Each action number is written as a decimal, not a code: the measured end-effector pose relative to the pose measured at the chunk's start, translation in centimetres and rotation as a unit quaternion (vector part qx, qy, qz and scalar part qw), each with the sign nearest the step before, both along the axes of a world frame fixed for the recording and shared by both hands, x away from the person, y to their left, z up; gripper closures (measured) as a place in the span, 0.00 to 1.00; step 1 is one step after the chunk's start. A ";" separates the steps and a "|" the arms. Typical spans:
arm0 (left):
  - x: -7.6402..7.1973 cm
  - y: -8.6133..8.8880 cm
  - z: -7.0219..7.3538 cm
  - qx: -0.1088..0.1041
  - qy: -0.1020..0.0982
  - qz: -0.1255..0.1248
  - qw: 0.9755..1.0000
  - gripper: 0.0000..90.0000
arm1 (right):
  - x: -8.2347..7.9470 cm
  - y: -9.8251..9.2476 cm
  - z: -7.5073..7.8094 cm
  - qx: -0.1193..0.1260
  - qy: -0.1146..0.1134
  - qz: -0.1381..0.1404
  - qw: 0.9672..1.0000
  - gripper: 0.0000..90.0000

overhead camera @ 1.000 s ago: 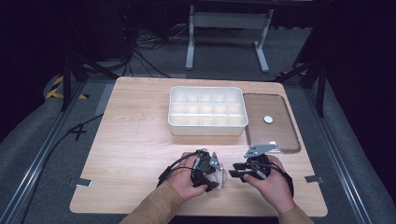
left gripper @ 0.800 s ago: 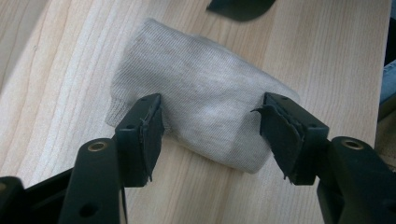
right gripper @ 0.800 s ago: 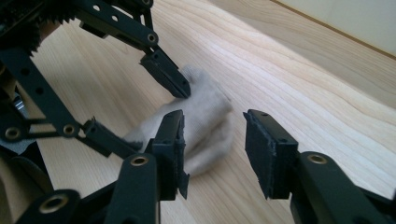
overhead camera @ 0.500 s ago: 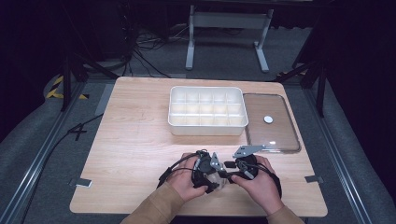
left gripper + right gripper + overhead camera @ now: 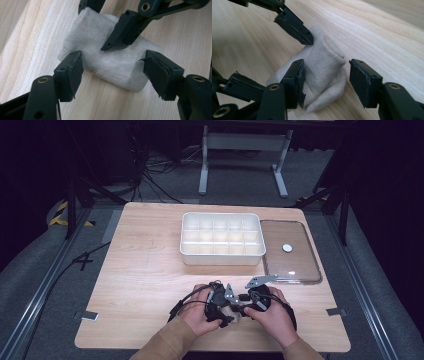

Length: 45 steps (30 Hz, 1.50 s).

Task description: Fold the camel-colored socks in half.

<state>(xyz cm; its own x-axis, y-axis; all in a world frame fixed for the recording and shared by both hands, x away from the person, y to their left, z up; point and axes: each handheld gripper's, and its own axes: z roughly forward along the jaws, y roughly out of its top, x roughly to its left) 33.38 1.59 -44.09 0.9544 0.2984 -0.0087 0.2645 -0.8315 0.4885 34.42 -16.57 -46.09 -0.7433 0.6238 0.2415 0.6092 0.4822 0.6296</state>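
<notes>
Cloth (image 5: 110,60) at frame centre looks soft, light; I'd pinch its folded edge. Left gripper (image 5: 113,75) and right gripper (image 5: 325,82) fingers both apart.

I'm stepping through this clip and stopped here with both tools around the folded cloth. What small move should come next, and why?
Probably close the left tool on the cloth. Its jaws stand open on either side of the folded bundle, not yet pressing it. The right tool is open too, with the cloth between its jaws. The cloth lies flat on the table, so neither has a hold yet.
</notes>
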 end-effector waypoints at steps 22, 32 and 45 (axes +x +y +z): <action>0.0 0.0 0.0 0.004 0.000 0.002 1.000 0.36 | 0.2 -0.2 -0.9 0.054 0.062 -0.003 0.997 0.79; 0.2 0.9 0.8 -0.010 0.002 0.007 1.000 0.36 | 0.0 -0.1 -0.4 0.046 0.056 -0.004 0.997 0.85; 1.0 3.2 2.3 -0.049 0.001 0.032 0.998 0.36 | -0.5 -0.9 2.2 0.044 0.025 -0.004 0.999 0.85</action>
<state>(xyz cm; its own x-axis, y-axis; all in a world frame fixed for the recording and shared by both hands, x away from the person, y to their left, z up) 34.34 4.78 -41.76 0.9334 0.3565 -0.0419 0.3162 -0.7614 0.5660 33.90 -17.46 -43.94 -0.7248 0.6039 0.3317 0.6437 0.4220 0.6385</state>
